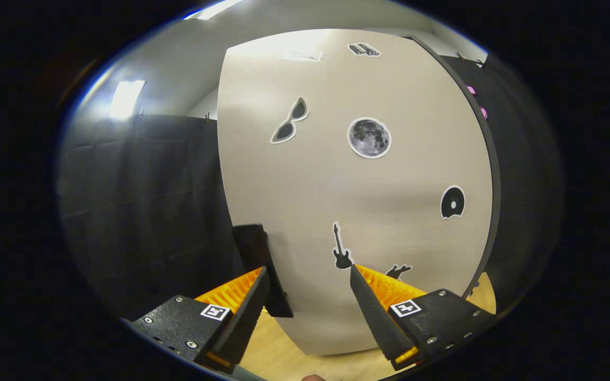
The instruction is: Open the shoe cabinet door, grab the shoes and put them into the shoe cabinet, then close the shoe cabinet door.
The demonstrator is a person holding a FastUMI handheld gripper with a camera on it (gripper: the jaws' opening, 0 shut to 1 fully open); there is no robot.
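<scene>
Facing the cabinet door (358, 185) — gripper (307, 272) fingers spread apart (black handle (260, 264) by one fingertip).

Cabinet door (358, 185) stands shut, blocking way straight ahead of gripper (307, 275). Black handle (260, 264) at door's left edge, just ahead of left finger. Fingers spread w/ gap between. Open room left of door, by black cloth wall (141, 211).

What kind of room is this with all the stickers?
Probably a test booth, not a real home: black cloth walls hang round a beige shoe cabinet door with stickers and a black handle, just ahead of the open gripper.
</scene>
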